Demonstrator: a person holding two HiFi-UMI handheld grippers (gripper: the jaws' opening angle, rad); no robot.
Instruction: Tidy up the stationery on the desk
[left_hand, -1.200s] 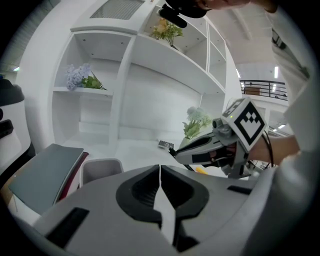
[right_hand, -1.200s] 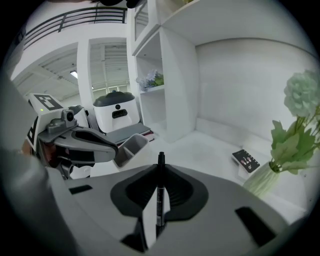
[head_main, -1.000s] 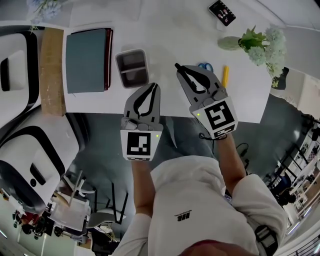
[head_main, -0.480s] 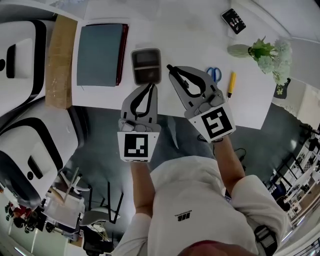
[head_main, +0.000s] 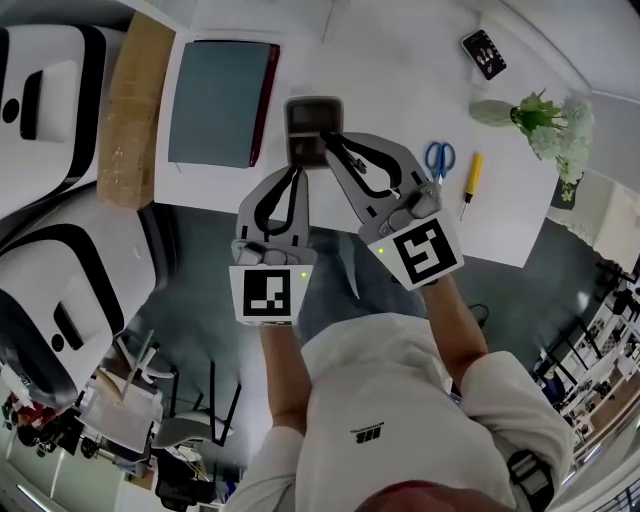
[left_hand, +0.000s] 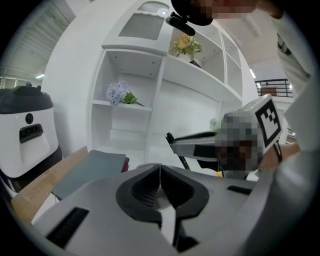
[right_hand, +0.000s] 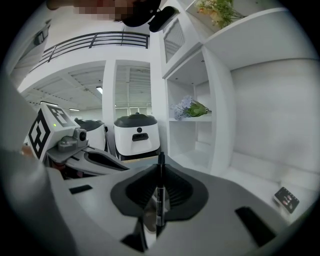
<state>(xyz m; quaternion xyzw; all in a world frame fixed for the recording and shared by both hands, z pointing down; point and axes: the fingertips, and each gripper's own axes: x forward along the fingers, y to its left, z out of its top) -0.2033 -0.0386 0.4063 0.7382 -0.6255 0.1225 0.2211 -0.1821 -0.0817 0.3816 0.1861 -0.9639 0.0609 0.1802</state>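
Tight over the grey tray (head_main: 312, 101): the right gripper (head_main: 327, 138), black pen (right_hand: 159, 195) jutting from its closed jaws, hangs above the near end, left gripper (head_main: 298, 172) just beside. Teal folder (head_main: 220, 100) blocks the tray's left; bare desk (head_main: 390, 70) lies open behind the tray and across to the scissors (head_main: 438, 158).

1 pen (right_hand: 160, 200), 1 tray (head_main: 313, 101), 1 scissors (head_main: 439, 160), 1 yellow tool (head_main: 472, 178), 1 phone (head_main: 484, 54), 1 vase (head_main: 490, 112).
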